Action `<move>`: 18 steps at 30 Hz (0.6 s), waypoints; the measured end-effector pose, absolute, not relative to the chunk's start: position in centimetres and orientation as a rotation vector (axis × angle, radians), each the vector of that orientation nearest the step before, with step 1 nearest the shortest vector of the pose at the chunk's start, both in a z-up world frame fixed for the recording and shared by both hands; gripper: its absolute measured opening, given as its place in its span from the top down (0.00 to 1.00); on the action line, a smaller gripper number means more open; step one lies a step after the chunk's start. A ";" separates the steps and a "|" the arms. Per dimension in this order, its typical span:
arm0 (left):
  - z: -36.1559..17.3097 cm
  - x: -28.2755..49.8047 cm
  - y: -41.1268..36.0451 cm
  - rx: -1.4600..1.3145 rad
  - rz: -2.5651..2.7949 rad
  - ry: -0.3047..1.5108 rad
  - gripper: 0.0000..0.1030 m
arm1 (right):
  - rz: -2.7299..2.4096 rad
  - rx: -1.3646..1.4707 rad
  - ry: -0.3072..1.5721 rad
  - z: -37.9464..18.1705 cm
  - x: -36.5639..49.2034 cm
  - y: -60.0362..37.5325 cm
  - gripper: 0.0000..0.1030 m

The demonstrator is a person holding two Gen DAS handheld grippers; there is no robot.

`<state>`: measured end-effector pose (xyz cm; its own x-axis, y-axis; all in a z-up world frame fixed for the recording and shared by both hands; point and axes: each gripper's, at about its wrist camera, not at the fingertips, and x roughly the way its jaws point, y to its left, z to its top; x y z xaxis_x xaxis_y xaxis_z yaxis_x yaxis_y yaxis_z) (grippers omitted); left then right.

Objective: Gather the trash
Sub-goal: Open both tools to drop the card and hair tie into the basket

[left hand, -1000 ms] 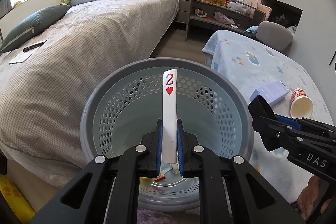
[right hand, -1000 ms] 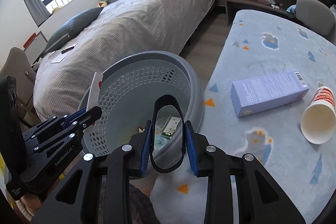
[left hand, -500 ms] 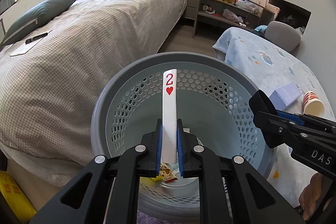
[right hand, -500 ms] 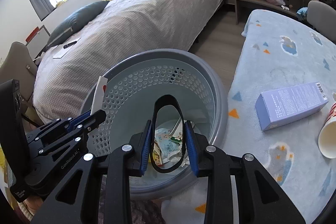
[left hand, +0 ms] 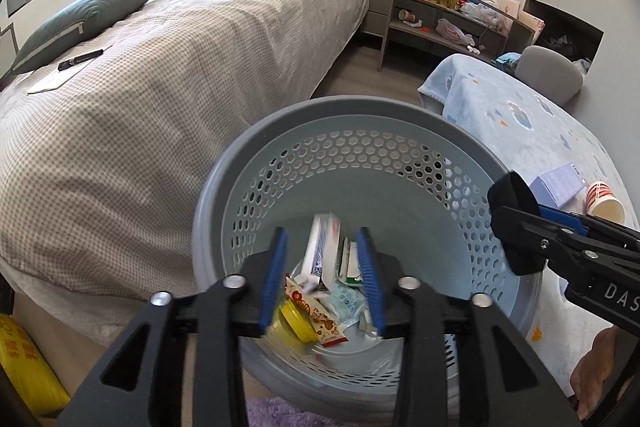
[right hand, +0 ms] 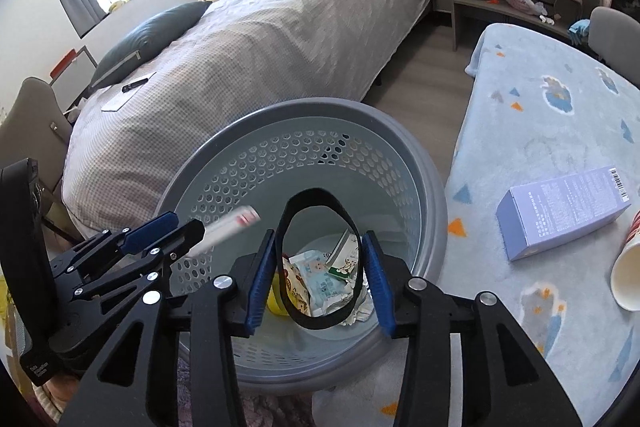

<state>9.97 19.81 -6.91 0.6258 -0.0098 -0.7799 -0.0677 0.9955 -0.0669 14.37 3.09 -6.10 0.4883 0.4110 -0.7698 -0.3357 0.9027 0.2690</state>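
My left gripper (left hand: pixel 322 277) has just been opening over the grey perforated basket (left hand: pixel 360 115), its jaws now spread with the playing card (left hand: pixel 322 247) loose and blurred between them, dropping toward the wrappers (left hand: pixel 320 311) at the bottom. My right gripper (right hand: pixel 318 281) has also just been opening, and the black loop band (right hand: pixel 316 259) sits between its pads, which look to be letting go. The risk, I judge: the springy band could cling to a pad or bounce off the rim onto the floor, and the light card could flutter sideways. The card is thin, white, red-marked; the band is a flat black oval standing upright over the basket's mouth
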 end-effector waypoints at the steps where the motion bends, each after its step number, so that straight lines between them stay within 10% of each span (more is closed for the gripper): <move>1: -6.8 9.8 19.9 -0.090 0.039 0.888 0.54 | 0.455 0.089 0.956 -6.0 14.3 3.0 0.48; 18: -6.0 8.0 20.7 -0.098 0.101 0.868 0.41 | 0.453 0.080 0.934 -5.4 13.3 2.9 0.43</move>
<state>7.96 20.67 -6.00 0.6422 0.0485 -0.7650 -0.1280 0.9908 -0.0446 13.33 2.93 -5.42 0.5078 0.4098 -0.7578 -0.3419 0.9032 0.2593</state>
